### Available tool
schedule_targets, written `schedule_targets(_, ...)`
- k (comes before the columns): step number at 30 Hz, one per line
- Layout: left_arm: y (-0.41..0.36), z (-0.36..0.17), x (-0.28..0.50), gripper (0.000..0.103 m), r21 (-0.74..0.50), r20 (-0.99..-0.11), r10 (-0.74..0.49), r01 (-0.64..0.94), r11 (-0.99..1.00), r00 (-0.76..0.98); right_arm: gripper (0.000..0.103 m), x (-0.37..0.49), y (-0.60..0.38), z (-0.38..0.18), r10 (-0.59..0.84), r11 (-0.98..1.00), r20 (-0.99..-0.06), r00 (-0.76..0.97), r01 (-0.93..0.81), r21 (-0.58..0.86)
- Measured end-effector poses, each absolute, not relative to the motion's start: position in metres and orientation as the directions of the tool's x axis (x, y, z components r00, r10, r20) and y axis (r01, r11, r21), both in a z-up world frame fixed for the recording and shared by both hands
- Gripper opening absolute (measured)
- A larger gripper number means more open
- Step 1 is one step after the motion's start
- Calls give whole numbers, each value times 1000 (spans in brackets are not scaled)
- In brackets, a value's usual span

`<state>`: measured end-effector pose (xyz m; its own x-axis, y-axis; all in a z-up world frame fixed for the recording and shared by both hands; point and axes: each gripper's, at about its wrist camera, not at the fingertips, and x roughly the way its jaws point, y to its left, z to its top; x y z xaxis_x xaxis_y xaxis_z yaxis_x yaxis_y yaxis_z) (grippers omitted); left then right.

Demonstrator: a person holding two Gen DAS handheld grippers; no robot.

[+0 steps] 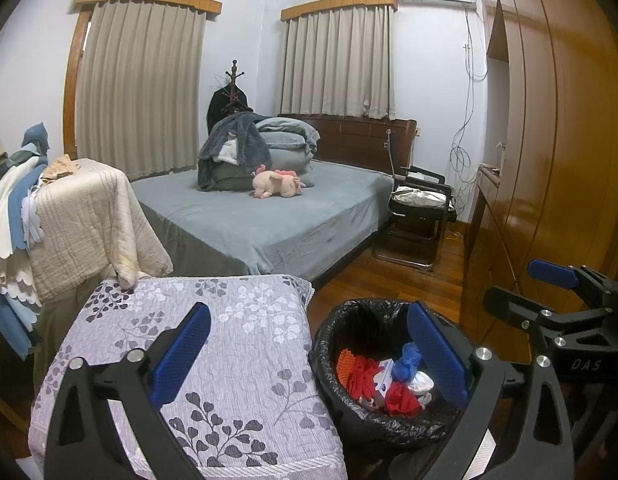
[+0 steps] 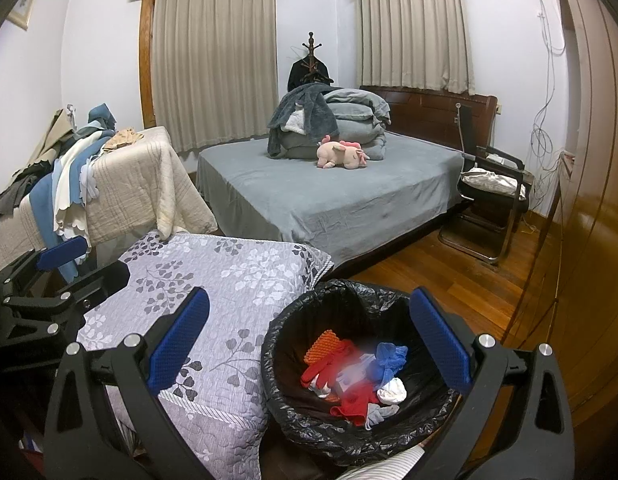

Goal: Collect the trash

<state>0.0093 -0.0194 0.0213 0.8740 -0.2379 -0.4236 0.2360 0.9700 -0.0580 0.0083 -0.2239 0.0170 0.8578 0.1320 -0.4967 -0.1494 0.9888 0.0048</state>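
Observation:
A bin lined with a black bag (image 1: 333, 344) (image 2: 285, 320) stands on the wooden floor beside a low seat under a purple leaf-print quilt (image 1: 229, 344) (image 2: 229, 280). The bin holds trash: red gloves (image 1: 363, 374) (image 2: 325, 364), an orange mesh piece (image 2: 323, 342), a blue glove (image 1: 407, 360) (image 2: 389, 356), a small box and white cloth. My left gripper (image 1: 309, 356) is open and empty, above the quilt edge and bin. My right gripper (image 2: 309, 344) is open and empty over the bin; it also shows at the right of the left wrist view (image 1: 549, 276).
A bed with a grey sheet (image 1: 269, 212) (image 2: 341, 196) carries folded bedding and a pink plush toy (image 1: 277, 184) (image 2: 343, 154). A cream-covered table with piled cloths (image 1: 81, 208) (image 2: 121, 176) stands left. A black chair (image 1: 421, 208) (image 2: 493, 188) and wooden wardrobe (image 1: 549, 140) stand right.

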Motion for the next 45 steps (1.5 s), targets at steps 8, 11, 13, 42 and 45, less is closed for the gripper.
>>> schedule_targets(8, -20, 21, 9, 97, -59, -423, -238, 236, 970, 874, 98, 8, -224, 17, 132, 989, -496, 858, -149, 4)
schedule_targets(11, -20, 21, 9, 97, -58, -423, -238, 236, 970, 874, 98, 8, -224, 17, 131, 989, -496, 858, -149, 3)
schedule_targets(13, -20, 22, 9, 97, -58, -424, -238, 236, 970, 874, 98, 8, -224, 17, 132, 989, -496, 858, -149, 4)
schedule_targets(42, -20, 23, 9, 97, -56, -426, -236, 235, 970, 873, 98, 8, -221, 17, 134, 989, -499, 856, -150, 7)
schedule_targets(45, -21, 23, 10, 97, -57, -426, -237, 235, 970, 873, 98, 8, -222, 17, 134, 989, -497, 857, -150, 7)
